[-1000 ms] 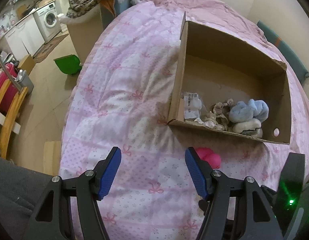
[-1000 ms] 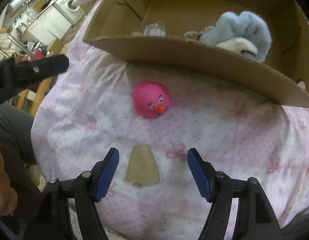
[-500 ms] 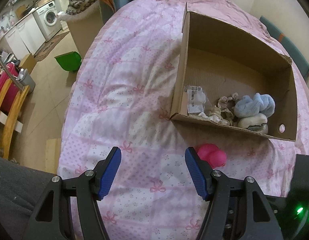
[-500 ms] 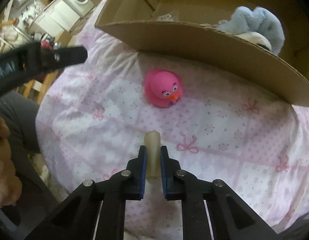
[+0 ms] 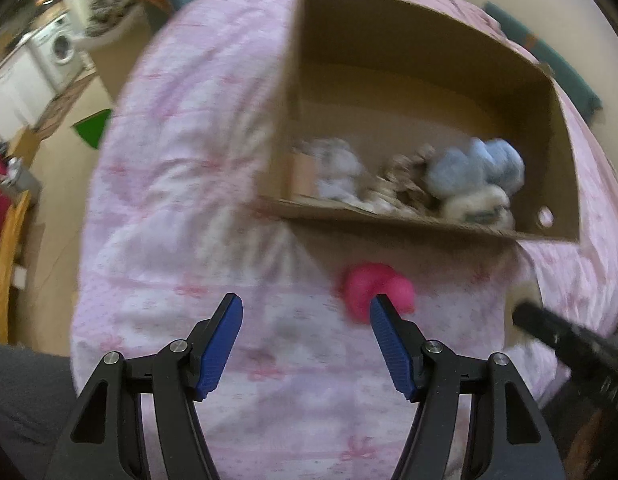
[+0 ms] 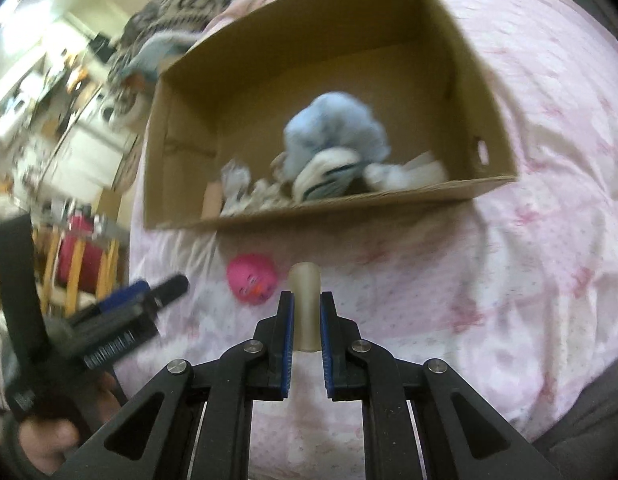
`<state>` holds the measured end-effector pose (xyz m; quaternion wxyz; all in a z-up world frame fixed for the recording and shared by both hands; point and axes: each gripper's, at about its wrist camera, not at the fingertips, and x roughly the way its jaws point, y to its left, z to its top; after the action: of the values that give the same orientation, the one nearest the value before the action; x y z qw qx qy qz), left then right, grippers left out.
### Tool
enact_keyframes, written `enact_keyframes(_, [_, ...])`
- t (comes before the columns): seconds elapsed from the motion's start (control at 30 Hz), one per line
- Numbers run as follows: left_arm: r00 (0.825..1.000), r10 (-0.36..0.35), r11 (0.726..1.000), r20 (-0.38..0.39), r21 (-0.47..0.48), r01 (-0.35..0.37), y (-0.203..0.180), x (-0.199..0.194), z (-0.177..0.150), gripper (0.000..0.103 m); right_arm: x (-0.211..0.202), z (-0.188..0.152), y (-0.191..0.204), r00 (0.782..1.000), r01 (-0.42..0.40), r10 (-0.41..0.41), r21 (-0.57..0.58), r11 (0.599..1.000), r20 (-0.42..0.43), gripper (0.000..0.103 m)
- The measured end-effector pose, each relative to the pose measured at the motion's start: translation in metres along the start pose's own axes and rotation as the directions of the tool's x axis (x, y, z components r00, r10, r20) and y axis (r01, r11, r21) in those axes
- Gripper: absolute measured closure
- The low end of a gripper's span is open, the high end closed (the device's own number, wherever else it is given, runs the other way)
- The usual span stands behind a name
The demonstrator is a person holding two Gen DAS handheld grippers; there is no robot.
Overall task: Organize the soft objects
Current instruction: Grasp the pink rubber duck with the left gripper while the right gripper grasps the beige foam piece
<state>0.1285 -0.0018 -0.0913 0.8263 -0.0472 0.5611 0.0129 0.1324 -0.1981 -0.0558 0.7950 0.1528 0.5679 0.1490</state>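
While the right tongs pinch a small beige soft piece between their blue pads, that piece stands upright above the pink bedspread, lifted just near of the cardboard box. Its rounded top pokes out past the fingertips, and the jaws are drawn narrow against its sides.

To the left of the held piece, a pink rubber duck lies on the bedspread, close to the near wall of the box but apart from it. Inside the box, a fluffy light blue toy sits against a white striped item, with pale crumpled bits heaped at the left near corner; blur hides what those are.

From the left wrist view, the left tongs hang spread wide over the bedspread, gripping nothing. The pink duck lies just beyond the right blue pad, between the tongs and the box. Whether that pad touches the duck cannot be told. A green object rests on the floor at far left, beside the bed.
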Motion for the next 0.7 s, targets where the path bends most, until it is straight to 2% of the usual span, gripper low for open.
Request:
enact_keyframes(0.1, [0.997,-0.063,0.996,-0.048,0.054,0.065,-0.017,0.012,-0.004,0.04,-0.001,0.004,-0.007,1.0,0.0,0.0,0.038,0.999,0.006,0.089])
enact_keyframes(0.27, [0.998,-0.033,0.989,-0.045,0.142,0.039,-0.039,0.023,-0.004,0.04,0.005,0.003,-0.008,1.0,-0.003,0.002,0.062,0.998,0.015,0.089])
enact_keyframes(0.5, [0.997,-0.037,0.995,-0.072,0.09,0.043,-0.043,0.05,0.01,0.04,0.005,0.005,-0.02,1.0,0.004,-0.006,0.092,0.996,0.019,0.089])
enact_keyframes(0.7, [0.996,-0.03,0.996,-0.084,0.083,0.037,-0.045,0.065,0.016,0.04,0.003,0.003,-0.025,1.0,0.01,-0.012,0.102,0.995,0.02,0.089])
